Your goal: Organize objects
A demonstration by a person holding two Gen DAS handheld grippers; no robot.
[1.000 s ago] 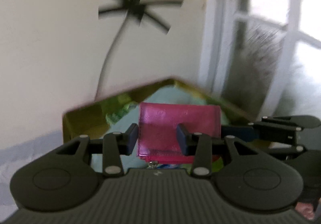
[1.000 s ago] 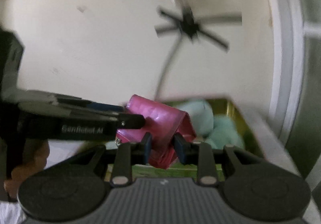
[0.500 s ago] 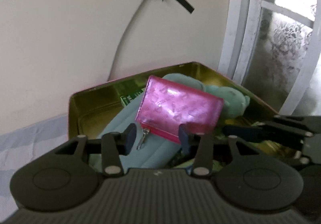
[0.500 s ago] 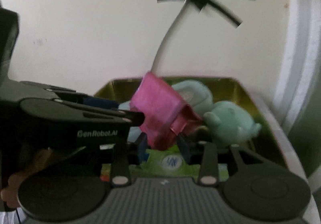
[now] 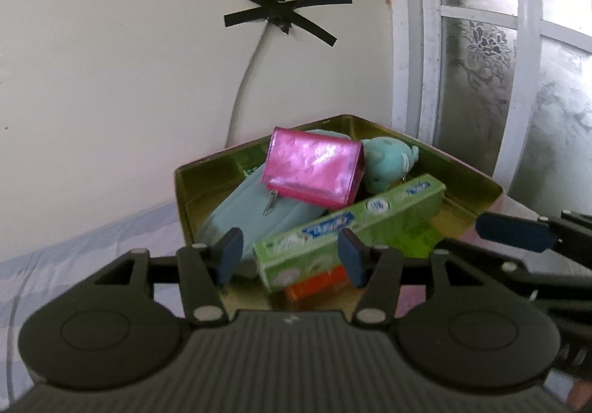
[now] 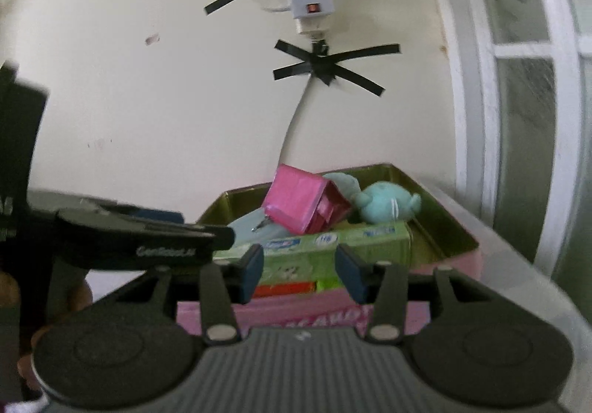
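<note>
Power strip (image 6: 310, 2), black tape cross (image 5: 285, 15), frosted window (image 5: 481, 54).

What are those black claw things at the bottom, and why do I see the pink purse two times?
There is no robot here. A person holds one pinching tool in each hand, and each tool carries a small camera looking out along its two fingers. One picture comes from the left tool, the other from the right tool, so you see the same things from two sides. In front stands a gold-lined tin box by a wall. Inside lie a shiny pink purse, resting on a light blue pouch, a teal plush toy, a green carton and something orange beneath it. Both tools have just been opening their jaws, and neither holds anything: the purse lies in the box, apart from both.
</note>
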